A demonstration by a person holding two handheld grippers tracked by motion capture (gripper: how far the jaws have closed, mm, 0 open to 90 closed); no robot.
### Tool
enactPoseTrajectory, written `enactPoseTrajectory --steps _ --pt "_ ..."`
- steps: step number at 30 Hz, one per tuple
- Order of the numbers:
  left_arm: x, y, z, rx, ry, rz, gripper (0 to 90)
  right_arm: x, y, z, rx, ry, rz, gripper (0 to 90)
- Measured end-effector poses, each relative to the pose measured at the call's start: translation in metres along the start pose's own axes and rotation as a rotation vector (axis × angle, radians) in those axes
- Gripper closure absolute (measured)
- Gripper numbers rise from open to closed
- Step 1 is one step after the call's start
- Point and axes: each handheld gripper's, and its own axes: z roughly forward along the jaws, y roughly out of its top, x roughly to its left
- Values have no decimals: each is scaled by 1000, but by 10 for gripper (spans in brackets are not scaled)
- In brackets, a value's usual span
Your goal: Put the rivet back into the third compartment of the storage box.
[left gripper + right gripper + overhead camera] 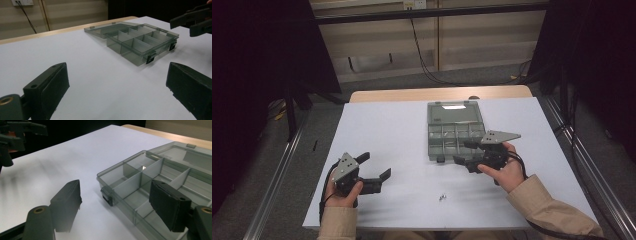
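A smoky grey compartment box [451,135] lies open on the white table, its lid [453,112] folded flat behind it. My right gripper [465,152] is at the box's near right corner, jaws open. In the right gripper view this gripper [115,188] straddles the front wall of the box [140,180]: one jaw hangs over the compartments, the other over the bare table, and neither pad touches. My left gripper [375,165] rests open near the table's front left, well apart from the box. Nothing lies between its jaws [117,72], and the box [140,41] sits ahead of them.
Some tiny screws [442,197] lie on the white sheet [402,130] near the front edge, between the two hands. A black latch [107,196] sticks out from the box's front. Cables [427,65] hang behind the table, and metal rails [282,165] run along both sides.
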Motion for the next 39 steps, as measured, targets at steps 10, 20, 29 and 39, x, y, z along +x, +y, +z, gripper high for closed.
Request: enactPoseTrajectory --steps 10,20,29,39 --pt "0 0 0 -6 1 -3 44 14 -9 5 31 71 -37 235" --pt "0 0 0 2 6 5 44 25 -13 10 52 118 -73 221" --pt "-1 0 0 -2 1 -3 43 38 -19 15 71 159 -93 216" --pt "-1 0 1 -1 -4 1 44 48 -24 21 100 187 -131 216"
